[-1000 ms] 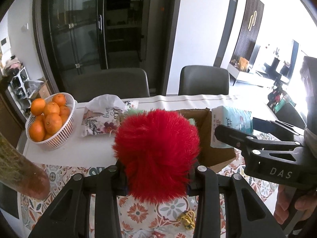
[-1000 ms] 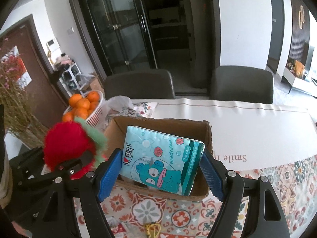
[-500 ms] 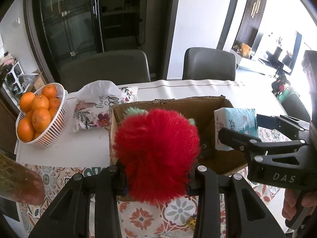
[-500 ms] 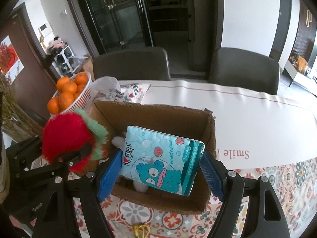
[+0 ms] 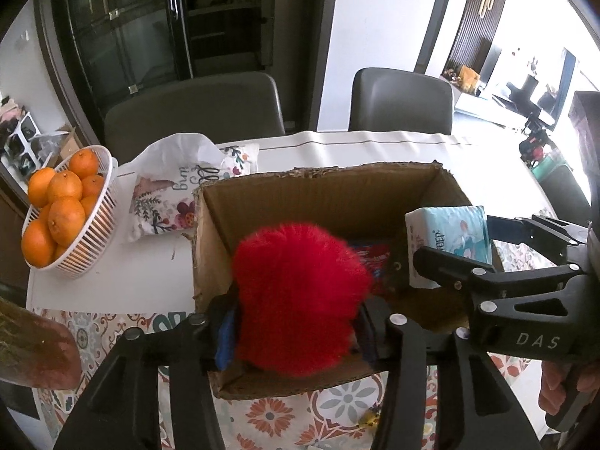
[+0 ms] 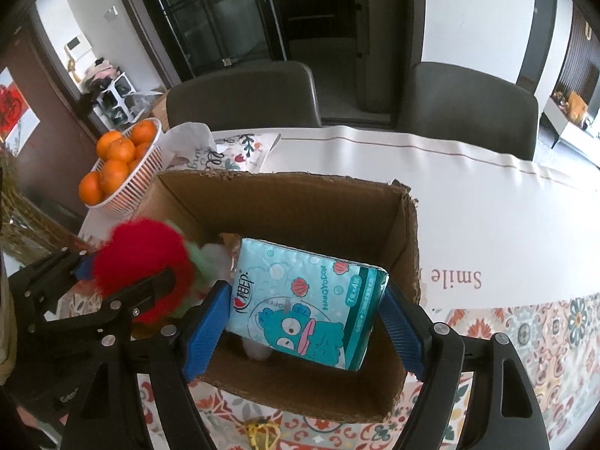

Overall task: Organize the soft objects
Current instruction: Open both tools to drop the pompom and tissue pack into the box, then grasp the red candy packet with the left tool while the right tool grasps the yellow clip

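Our left gripper is clenched on the red fluffy toy, its blue pads pressing into the fur on both sides; from the right wrist view the same toy shows a pale green tuft on its far side. We hold it over the near left part of the open cardboard box, above the near wall. Our right gripper grasps the blue tissue pack by its two short ends, the cartoon print facing the camera, and hangs it over the middle of the box. In the left wrist view that pack sits at the right side of the box opening. Down inside we can make out something red and blue on the box floor and a pale grey soft thing beneath the pack; what they are we cannot tell. To the left of the box on the table lie a floral pouch and, farther left, a white basket of oranges. Two grey chairs stand at the far edge
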The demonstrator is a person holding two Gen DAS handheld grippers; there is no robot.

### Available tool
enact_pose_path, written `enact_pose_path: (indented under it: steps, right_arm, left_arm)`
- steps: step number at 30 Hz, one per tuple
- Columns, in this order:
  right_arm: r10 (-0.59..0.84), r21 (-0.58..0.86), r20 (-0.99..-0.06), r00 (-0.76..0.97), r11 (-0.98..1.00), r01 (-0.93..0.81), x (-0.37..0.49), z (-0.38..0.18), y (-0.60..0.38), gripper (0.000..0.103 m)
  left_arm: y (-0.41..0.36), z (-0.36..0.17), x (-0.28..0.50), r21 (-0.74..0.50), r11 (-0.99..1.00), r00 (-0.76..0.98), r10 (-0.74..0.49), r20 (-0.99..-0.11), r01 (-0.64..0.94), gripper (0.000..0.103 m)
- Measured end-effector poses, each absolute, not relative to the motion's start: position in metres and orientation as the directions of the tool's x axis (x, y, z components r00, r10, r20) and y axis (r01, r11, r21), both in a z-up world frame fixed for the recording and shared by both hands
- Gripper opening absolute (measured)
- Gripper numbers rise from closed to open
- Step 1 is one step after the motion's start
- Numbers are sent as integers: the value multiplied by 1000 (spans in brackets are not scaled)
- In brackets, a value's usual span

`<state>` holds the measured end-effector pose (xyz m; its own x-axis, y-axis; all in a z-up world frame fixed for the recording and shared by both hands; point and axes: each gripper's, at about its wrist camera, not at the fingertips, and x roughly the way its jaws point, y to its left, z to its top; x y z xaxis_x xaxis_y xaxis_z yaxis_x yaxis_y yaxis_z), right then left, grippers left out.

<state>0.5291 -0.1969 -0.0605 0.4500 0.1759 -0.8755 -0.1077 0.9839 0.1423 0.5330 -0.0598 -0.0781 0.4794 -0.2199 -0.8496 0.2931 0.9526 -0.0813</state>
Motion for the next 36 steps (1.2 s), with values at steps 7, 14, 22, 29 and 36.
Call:
enact_pose_path:
  steps: [7, 14, 22, 29, 36]
  right_arm:
    - [174, 148, -873, 456, 985, -94, 528, -60, -196, 81]
    - [144, 117, -858, 494, 989, -87, 511, -46, -192, 81]
    - [125, 99, -821, 558, 992, -76, 482, -25, -187, 81]
    - [109, 79, -799, 591, 994, -76, 453, -11, -181, 81]
    - [117, 80, -801, 587, 993, -88, 425, -13, -175, 81]
  left_arm:
    - [-56, -75, 529, -49, 960, 499, -186, -846, 276, 68]
    - [-49, -65, 515, -19, 968, 531, -153, -833, 249, 76]
    - [-36, -52, 488, -15, 981, 554, -121, -824, 191, 80]
    - [-27, -42, 460, 16, 991, 569, -65, -820, 136, 82]
    - [-22, -41, 432, 28, 990, 560, -53, -827, 135, 82]
